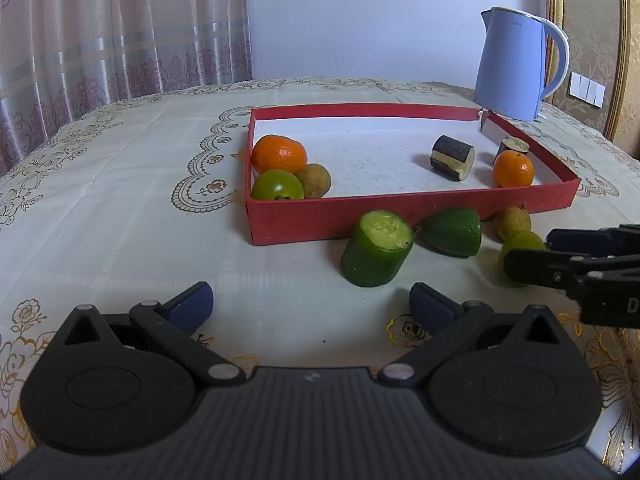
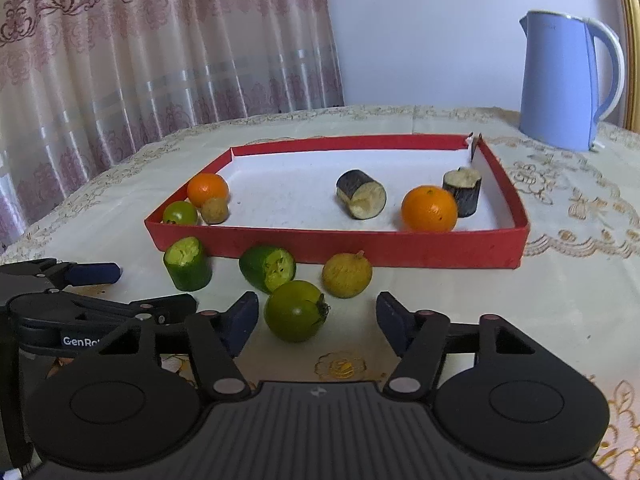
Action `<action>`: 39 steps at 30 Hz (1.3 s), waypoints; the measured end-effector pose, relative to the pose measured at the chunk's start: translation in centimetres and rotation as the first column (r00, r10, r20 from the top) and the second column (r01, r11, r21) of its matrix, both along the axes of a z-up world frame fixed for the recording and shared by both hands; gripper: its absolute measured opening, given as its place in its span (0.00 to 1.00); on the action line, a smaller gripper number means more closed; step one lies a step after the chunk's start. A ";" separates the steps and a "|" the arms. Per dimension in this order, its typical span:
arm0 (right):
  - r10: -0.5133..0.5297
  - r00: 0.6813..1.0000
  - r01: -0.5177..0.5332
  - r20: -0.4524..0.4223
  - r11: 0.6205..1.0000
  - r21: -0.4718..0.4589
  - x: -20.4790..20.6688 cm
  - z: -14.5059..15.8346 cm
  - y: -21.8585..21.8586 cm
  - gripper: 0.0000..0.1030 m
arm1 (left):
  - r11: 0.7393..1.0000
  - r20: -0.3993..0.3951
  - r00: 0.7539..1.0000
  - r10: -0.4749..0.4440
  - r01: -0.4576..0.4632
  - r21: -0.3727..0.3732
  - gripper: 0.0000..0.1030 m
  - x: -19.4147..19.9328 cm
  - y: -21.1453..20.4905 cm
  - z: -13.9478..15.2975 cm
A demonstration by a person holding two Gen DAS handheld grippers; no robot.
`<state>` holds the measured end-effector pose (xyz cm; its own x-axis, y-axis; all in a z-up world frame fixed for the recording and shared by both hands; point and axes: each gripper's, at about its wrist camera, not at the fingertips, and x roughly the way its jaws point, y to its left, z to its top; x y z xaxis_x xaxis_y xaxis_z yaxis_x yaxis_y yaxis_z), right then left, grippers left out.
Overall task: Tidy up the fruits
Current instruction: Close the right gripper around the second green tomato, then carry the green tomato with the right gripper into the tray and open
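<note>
Your red tray (image 2: 400, 248) holds two oranges (image 2: 429, 208), a green tomato (image 2: 180, 213), a brown longan (image 2: 214, 210) and two eggplant chunks (image 2: 361, 195). In front of it lie cucumber pieces (image 2: 187, 264), a yellowish fruit (image 2: 346, 275) and another green tomato (image 2: 295, 316), which sits untouched between your right gripper's (image 2: 316, 322) parted jaws. Your left gripper (image 1: 311, 306) is spread wide and empty.

Soft, even daylight fills both views, brightest where it filters through the curtain (image 1: 120, 32) on the left. Shadows are faint: the cucumber piece (image 1: 377, 254) casts only a weak smudge on the tablecloth (image 1: 120, 208), and the green tomato (image 2: 295, 310) sits on a similar pale one. Small white glints mark the tangerine (image 2: 429, 208) and the blue kettle (image 2: 560, 80). Focus is sharp across the table, with no motion blur. Fisheye distortion bows the red tray (image 1: 400, 216) and bends the table's far edge; the corners darken into a black vignette
</note>
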<state>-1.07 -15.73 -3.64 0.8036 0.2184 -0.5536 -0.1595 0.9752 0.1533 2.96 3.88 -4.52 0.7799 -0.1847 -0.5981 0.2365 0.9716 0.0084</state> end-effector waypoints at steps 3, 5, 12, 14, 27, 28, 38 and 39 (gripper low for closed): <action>0.006 1.000 -0.006 -0.011 1.000 0.001 0.3 -0.3 0.3 0.51 | 1.000 0.000 1.000 0.000 0.000 0.000 1.00 0.0 0.0 0.0; 0.009 1.000 -0.009 -0.013 1.000 -0.011 0.5 -0.4 0.7 0.48 | 1.000 0.000 1.000 0.000 0.000 0.000 1.00 0.0 0.0 0.0; 0.018 1.000 -0.018 -0.011 1.000 -0.005 0.6 -0.4 1.1 0.32 | 1.000 0.000 1.000 0.000 0.000 0.000 1.00 0.0 0.0 0.0; 0.006 1.000 -0.006 -0.011 1.000 0.017 0.6 -0.4 0.7 0.32 | 1.000 0.000 1.000 0.000 0.000 -0.001 1.00 0.0 0.0 0.0; -0.115 0.990 0.112 0.085 0.993 0.042 -0.6 2.4 -3.6 0.32 | 1.000 0.001 1.000 0.000 0.000 0.000 1.00 0.0 0.0 0.0; -0.123 0.988 0.120 0.088 0.992 0.040 -0.3 2.5 -3.9 0.32 | 1.000 0.001 1.000 0.000 0.000 0.000 1.00 0.0 0.0 0.0; -0.166 0.978 0.173 0.125 0.983 -0.054 5.5 4.1 -4.7 0.32 | 1.000 0.001 1.000 0.000 0.000 -0.001 1.00 0.0 0.0 0.0; -0.164 0.979 0.173 0.125 0.982 -0.071 6.5 4.1 -4.6 0.32 | 1.000 0.001 1.000 0.000 0.000 -0.001 1.00 0.0 0.0 0.0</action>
